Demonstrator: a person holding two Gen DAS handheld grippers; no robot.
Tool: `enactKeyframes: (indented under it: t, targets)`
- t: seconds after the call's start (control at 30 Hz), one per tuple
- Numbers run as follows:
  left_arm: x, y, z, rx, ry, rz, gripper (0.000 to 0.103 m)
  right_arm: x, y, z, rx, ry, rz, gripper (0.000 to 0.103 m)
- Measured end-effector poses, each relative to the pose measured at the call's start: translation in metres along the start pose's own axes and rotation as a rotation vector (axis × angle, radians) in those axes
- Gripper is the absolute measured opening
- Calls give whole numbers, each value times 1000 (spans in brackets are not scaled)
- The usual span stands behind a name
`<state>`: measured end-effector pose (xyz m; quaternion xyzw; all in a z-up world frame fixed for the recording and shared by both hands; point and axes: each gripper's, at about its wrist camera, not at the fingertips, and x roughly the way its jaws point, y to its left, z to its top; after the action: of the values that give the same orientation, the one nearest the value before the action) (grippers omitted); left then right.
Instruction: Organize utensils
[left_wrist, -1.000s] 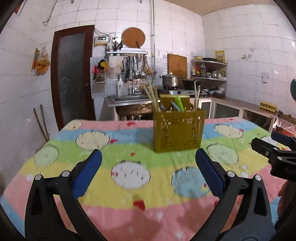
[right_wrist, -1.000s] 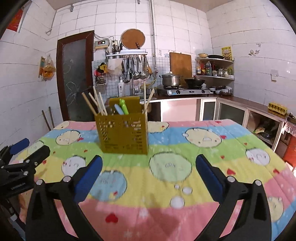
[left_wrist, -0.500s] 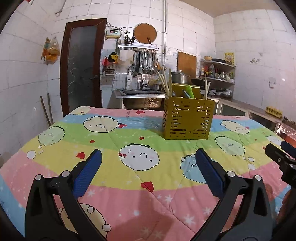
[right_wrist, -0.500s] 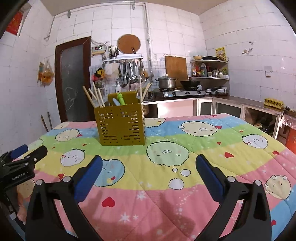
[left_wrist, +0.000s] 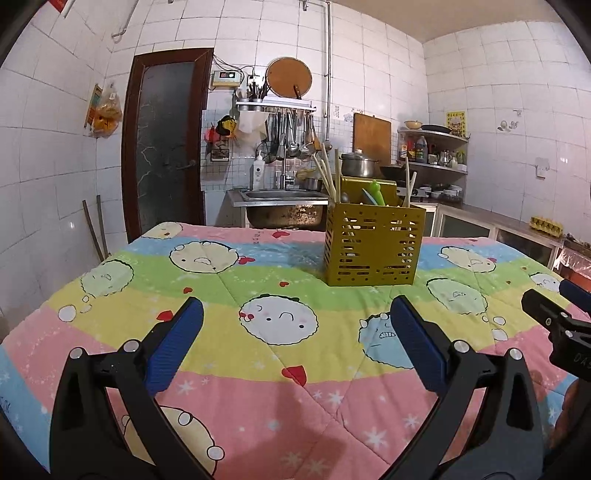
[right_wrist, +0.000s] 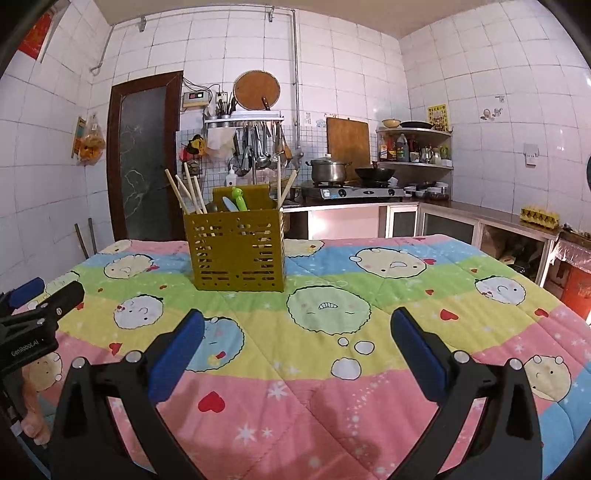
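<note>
utensil caddy: mustard, slotted, upright, chopsticks inside | left gripper, right gripper: fingers wide apart, empty

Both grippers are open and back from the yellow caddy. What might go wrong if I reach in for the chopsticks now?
The chopsticks lean outward at angles, so pulling one may drag its neighbours. The utensil caddy stands on a soft quilt and might tip if nudged. The left gripper and right gripper approach side by side and may collide.

Background before me: cartoon-print quilt covering my counter; at 11 o'clock, dark door; at 12, sink beneath hanging ladles; at 1, pot and wok.
</note>
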<state>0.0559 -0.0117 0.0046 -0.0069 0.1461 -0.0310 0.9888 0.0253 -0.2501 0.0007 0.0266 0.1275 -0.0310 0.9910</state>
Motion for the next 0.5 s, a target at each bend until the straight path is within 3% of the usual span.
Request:
enactKeyframes:
  t: [0.5]
  targets:
    - [-4,-8,-2,40,-13,15,98,-4,0,0,-14,-9,-12,99]
